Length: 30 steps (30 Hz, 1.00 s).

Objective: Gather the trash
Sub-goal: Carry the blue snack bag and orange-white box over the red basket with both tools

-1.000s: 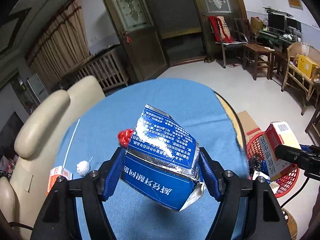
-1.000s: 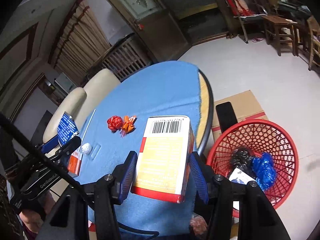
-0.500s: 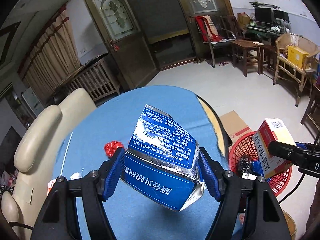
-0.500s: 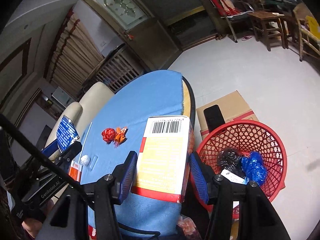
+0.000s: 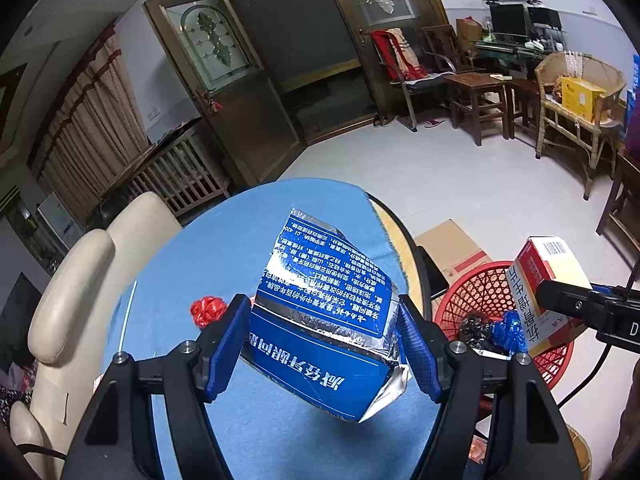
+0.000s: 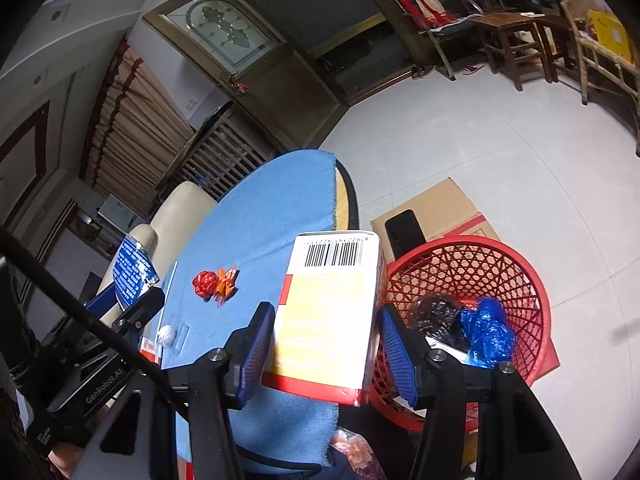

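My left gripper (image 5: 322, 342) is shut on a crumpled blue and silver carton (image 5: 320, 316), held above the blue tablecloth (image 5: 240, 240). My right gripper (image 6: 326, 340) is shut on an orange, white and red box (image 6: 328, 312) with a barcode on its top, held near the table's right edge beside the red mesh basket (image 6: 480, 264). From the left wrist view the box (image 5: 540, 280) hangs over the basket (image 5: 464, 292). In the basket lie black and blue bags (image 6: 484, 328). A red wrapper (image 6: 205, 283), an orange wrapper (image 6: 226, 285) and a white ball (image 6: 166, 335) lie on the cloth.
A flattened cardboard box (image 6: 432, 208) with a dark slab on it lies on the floor behind the basket. A cream chair (image 5: 80, 280) stands left of the table. Wooden chairs and a small table (image 5: 480, 92) line the far wall. An orange packet (image 6: 152, 350) sits by the near table edge.
Both grippers have swung to the right with their loads. The basket has come further into both views, and the red wrapper has slid left toward the left gripper's finger.
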### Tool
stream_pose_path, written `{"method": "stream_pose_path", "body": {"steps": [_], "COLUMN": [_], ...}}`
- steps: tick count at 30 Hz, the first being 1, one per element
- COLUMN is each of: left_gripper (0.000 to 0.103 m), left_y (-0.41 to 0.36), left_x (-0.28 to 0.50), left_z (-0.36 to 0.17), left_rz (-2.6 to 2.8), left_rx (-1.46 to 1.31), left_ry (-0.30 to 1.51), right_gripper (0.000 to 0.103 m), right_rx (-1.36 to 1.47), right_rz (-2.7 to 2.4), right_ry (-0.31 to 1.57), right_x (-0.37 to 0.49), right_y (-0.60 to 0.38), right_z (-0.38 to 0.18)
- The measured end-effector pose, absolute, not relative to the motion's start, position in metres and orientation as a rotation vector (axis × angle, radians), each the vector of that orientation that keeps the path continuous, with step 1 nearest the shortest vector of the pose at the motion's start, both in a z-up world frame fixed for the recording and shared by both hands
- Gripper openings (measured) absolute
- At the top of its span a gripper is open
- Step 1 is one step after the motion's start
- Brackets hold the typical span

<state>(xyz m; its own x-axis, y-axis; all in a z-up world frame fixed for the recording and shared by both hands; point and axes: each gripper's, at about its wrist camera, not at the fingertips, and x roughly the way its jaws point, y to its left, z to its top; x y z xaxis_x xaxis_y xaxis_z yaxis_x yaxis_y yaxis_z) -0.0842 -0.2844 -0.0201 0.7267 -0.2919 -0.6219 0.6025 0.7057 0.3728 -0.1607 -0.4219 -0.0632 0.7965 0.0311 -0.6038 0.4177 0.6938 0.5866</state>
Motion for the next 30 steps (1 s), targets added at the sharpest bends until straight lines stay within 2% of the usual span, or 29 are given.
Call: {"method": "stream_pose_path", "body": {"steps": [30], "left_gripper": [0.074], "left_y": [-0.299], "left_x": [-0.092], "left_z": [-0.025], "left_rz": [-0.583], "left_rx": [0.674], "left_ry": [0.557], "right_gripper": [0.057], "right_rx": [0.843], "right_rz": [-0.273], "right_ry": [0.621], "right_x": [-0.175], "right_y": [-0.446], "right_z": [-0.079]}}
